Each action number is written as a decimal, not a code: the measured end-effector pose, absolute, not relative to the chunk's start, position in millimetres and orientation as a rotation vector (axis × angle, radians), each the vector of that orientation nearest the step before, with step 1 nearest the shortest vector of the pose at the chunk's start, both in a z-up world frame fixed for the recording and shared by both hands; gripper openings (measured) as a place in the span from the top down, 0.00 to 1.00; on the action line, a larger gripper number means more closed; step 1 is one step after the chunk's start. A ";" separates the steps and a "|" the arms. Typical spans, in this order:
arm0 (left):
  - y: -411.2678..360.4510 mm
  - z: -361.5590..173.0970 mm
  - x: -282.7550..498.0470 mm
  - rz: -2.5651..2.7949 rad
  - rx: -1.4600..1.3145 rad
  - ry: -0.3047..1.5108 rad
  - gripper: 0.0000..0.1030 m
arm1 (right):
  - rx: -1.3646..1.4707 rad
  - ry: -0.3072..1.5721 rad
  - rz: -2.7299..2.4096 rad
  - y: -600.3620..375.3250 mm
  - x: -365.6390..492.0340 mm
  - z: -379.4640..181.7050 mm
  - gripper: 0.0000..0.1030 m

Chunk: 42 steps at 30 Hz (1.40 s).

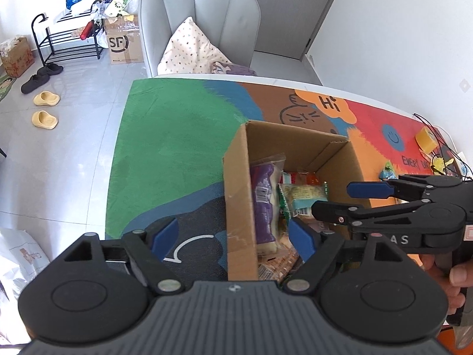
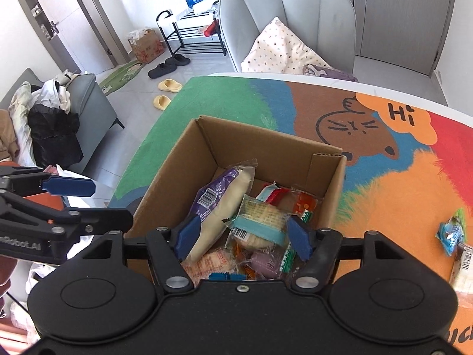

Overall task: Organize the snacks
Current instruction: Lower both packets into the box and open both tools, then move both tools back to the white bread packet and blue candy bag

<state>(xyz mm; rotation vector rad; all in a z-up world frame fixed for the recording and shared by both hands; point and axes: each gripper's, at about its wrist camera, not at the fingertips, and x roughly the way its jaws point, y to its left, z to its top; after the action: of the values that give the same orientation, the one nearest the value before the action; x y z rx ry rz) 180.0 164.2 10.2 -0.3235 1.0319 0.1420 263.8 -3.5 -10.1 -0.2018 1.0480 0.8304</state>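
An open cardboard box (image 1: 236, 183) (image 2: 189, 148) stands on the colourful table mat and holds several wrapped snacks. A long purple and cream snack pack (image 1: 264, 201) (image 2: 220, 204) leans against its left wall. A green-banded cracker pack (image 1: 301, 198) (image 2: 260, 222) lies on top of the pile. My left gripper (image 1: 233, 238) is open and empty, straddling the box's left wall. My right gripper (image 2: 242, 236) is open and empty, just above the snacks in the box. It also shows in the left wrist view (image 1: 348, 201). A blue snack packet (image 2: 450, 232) lies on the mat to the right.
A grey chair (image 1: 201, 20) with a spotted cushion (image 1: 192, 48) stands behind the table. A yellow object (image 1: 425, 139) and cables lie at the table's far right. A white-wrapped packet (image 2: 464, 269) lies at the right edge. A shoe rack, boxes and slippers are on the floor to the left.
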 end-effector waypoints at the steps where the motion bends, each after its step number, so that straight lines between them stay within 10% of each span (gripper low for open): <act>1: 161.9 12.1 179.9 0.135 -0.322 1.030 0.22 | -0.197 1.044 0.830 -6.6 262.7 -6.7 0.31; 18: 100.8 30.7 189.2 0.011 -0.266 1.006 0.15 | -0.094 1.026 0.748 -87.2 262.2 11.0 0.00; 42: -28.9 23.6 263.3 -0.206 -0.088 1.150 0.14 | -0.014 1.123 0.493 -212.1 286.8 -4.5 0.00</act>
<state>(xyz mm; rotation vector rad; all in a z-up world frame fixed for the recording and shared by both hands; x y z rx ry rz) 263.3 -28.9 23.6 -0.0880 1.1499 -0.2055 286.8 -212.1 -4.5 -0.0136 1.1231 0.4927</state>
